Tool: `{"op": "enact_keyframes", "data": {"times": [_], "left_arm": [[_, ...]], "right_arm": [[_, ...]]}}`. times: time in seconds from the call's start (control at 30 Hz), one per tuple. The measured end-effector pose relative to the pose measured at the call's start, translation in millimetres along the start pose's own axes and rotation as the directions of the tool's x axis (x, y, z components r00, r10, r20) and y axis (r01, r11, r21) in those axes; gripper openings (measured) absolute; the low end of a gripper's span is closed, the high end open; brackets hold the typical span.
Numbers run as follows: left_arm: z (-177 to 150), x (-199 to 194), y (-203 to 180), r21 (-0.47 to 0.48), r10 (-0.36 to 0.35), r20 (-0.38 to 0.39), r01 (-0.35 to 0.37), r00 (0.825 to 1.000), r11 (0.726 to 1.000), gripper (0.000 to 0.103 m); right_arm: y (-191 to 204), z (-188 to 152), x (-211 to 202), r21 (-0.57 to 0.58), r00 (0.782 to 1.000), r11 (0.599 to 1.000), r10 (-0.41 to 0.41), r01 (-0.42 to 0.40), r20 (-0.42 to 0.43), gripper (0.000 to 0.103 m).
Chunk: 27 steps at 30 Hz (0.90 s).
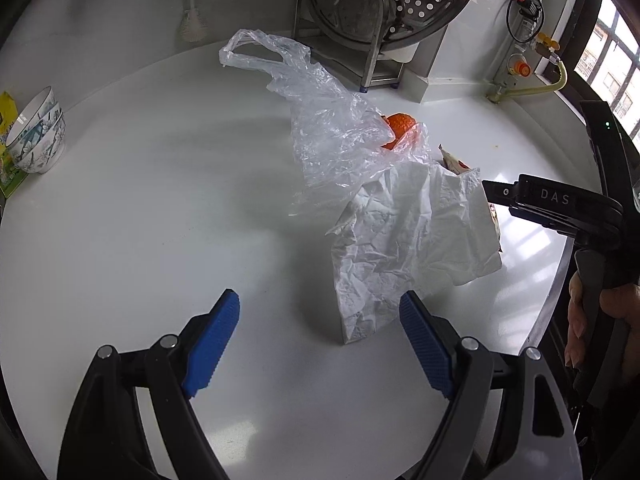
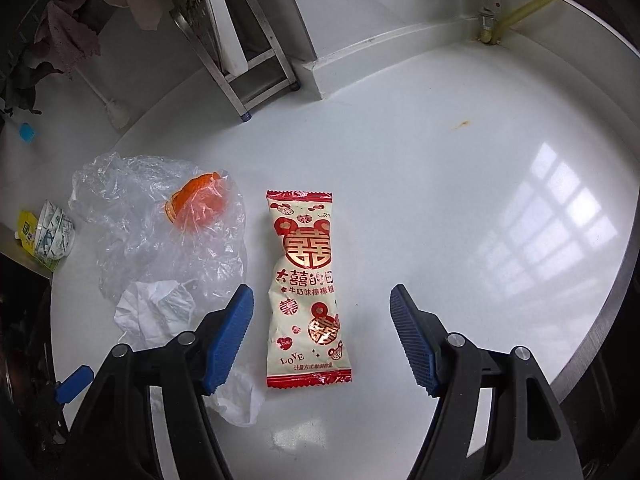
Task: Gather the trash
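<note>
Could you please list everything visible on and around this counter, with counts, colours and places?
plastic bag: one, clear, crumpled on the counter's left part in the right wrist view
orange peel: one, orange, under the bag's film
tissue: one, white, crumpled, beside the bag
candy wrapper: one, cream and red, flat on the counter, right of the bag
bowls: two stacked, white with blue pattern, counter's far left edge
steamer rack: one, metal, perforated, on a stand at the back
gas hose: one, yellow, back right corner
counter: one, white
left gripper: fingers blue, open, near the tissue
right gripper: fingers blue, open, astride the wrapper
</note>
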<state>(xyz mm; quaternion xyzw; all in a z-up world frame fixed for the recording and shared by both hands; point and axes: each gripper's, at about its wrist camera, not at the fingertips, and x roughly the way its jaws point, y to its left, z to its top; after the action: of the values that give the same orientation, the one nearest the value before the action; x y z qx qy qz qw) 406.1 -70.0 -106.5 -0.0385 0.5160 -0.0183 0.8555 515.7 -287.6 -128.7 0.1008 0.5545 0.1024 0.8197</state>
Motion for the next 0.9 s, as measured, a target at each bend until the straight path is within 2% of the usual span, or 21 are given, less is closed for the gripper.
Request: {"op": "enact_keyframes", "data": {"times": [0.13,0.2,0.27,0.4,0.43,0.67,0.7,0.77,0.83,0.87,0.9], "left_arm": [[4.9,5.8,-6.6,0.002,-0.001,0.001,0.001,1.000,1.000,0.081],[7.3,8.1,-8.2,0.003,-0.003,0.001,0.003,1.000,1.000,0.081],[8.9,10.9,-9.5,0.005,-0.005,0.000,0.005,1.000,1.000,0.081],[10.6,14.5,-11.3,0.012,-0.012,0.004,0.012,1.000,1.000,0.081],[10.8,15.3,-11.2,0.011,-0.017,0.004,0.017,1.000,1.000,0.081],[17.1,25.0,-10.3,-0.005,-0.054,0.011,0.054,0.998,0.999,0.080],[18.5,26.7,-10.7,-0.005,-0.059,0.012,0.059,0.998,0.998,0.078],[20.8,30.1,-12.9,0.001,-0.069,0.009,0.069,0.998,0.998,0.066],[20.8,32.2,-17.1,0.015,-0.073,0.004,0.073,0.997,0.997,0.044],[19.5,32.6,-19.3,0.023,-0.077,0.001,0.077,0.997,0.997,0.039],[17.5,32.8,-21.8,0.031,-0.080,-0.004,0.080,0.997,0.996,0.029]], "right_arm": [[6.5,0.5,5.8,-0.043,1.000,0.999,-0.013,0.013,-0.004,0.065],[7.1,0.4,7.2,-0.055,1.000,0.998,-0.010,0.010,-0.011,0.052],[4.3,-0.3,10.0,-0.055,1.000,0.998,-0.003,0.001,-0.026,0.035],[-1.3,-3.4,5.7,-0.055,1.000,0.998,0.014,-0.015,-0.013,0.033],[-2.7,-3.9,4.5,-0.052,1.000,0.998,0.019,-0.020,-0.010,0.028],[-21.4,-14.9,-6.7,-0.002,1.000,1.000,0.023,-0.023,0.006,0.028],[-23.6,-16.0,-7.8,0.004,1.000,1.000,0.021,-0.021,0.007,0.028],[-28.0,-20.4,-11.4,0.017,1.000,1.000,0.020,-0.020,0.006,0.028],[-32.0,-25.2,-15.0,0.027,1.000,0.999,0.020,-0.021,0.005,0.028],[-33.5,-27.5,-16.9,0.031,1.000,0.999,0.021,-0.021,0.006,0.028],[-35.2,-29.9,-18.5,0.036,1.000,0.999,0.020,-0.020,0.007,0.028]]}}
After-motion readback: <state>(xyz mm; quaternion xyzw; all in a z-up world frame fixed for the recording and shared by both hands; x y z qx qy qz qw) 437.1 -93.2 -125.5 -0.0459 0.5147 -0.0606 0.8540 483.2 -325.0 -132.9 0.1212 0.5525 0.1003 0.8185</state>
